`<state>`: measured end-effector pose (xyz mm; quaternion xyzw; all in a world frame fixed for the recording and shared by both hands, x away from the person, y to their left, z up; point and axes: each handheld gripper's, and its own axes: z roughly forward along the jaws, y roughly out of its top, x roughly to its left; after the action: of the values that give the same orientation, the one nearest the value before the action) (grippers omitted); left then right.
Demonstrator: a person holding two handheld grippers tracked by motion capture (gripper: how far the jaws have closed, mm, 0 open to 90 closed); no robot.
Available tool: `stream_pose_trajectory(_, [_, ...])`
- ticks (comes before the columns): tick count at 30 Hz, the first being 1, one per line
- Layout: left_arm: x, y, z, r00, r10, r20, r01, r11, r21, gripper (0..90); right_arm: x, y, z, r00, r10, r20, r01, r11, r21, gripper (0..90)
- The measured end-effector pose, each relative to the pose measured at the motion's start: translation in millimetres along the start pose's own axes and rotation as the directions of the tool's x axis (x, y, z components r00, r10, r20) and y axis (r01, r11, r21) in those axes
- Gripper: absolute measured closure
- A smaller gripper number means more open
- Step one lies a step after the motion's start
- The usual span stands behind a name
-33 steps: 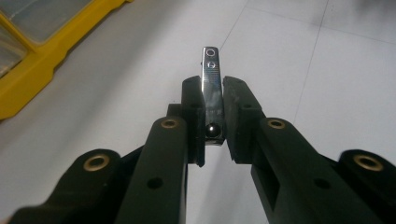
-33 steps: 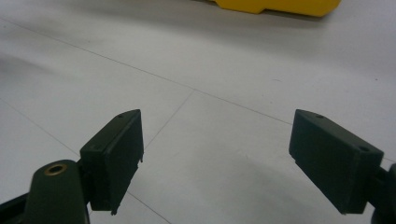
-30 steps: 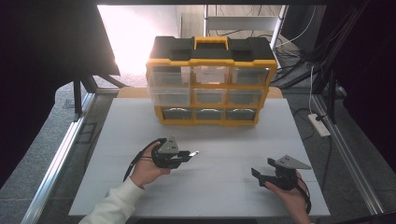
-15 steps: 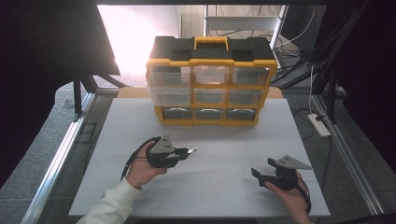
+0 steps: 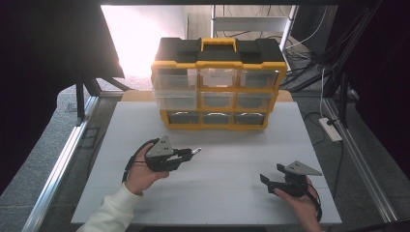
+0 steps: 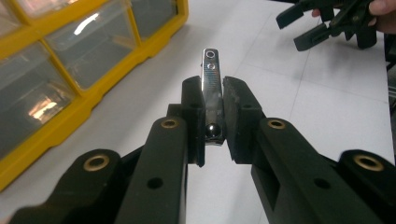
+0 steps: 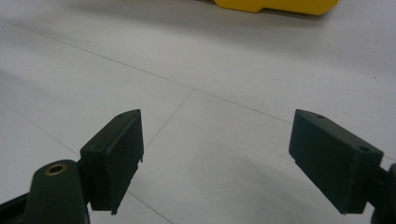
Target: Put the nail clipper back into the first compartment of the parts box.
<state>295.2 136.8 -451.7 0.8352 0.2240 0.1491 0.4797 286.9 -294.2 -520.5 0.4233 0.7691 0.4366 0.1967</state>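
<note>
My left gripper (image 6: pixel 214 116) is clenched on a nail clipper (image 6: pixel 210 88), its long axis running straight out past the fingertips, lever end pointing toward 2 o'clock in the high view. My right gripper (image 5: pixel 270 181) rests at 5 o'clock on the table (image 5: pixel 232 203), jaws spread and holding nothing. The left is nearer the organizer (image 5: pixel 216 87), which stands at 12 o'clock. I judge the clipper goes to one of its clear drawers (image 6: pixel 88 42); their contents I cannot make out.
</note>
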Motion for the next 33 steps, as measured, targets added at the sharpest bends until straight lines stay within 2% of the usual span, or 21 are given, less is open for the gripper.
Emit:
stream_pose_trajectory(16, [4.4, 6.9, -21.0, 0.9994, -0.008, -0.034, 0.006, 0.9972, -0.075, 79.1, -0.2, -0.1, 0.4, 1.0, -0.002, 0.001, 0.002, 1.0, 0.003, 18.0])
stream_pose_trajectory(33, [8.7, 9.6, -33.4, 0.997, -0.017, -0.075, 0.008, 0.9935, -0.114, 79.2, -0.4, -0.1, 0.3, 1.0, 0.0, 0.0, 0.0, 1.0, 0.001, 18.0])
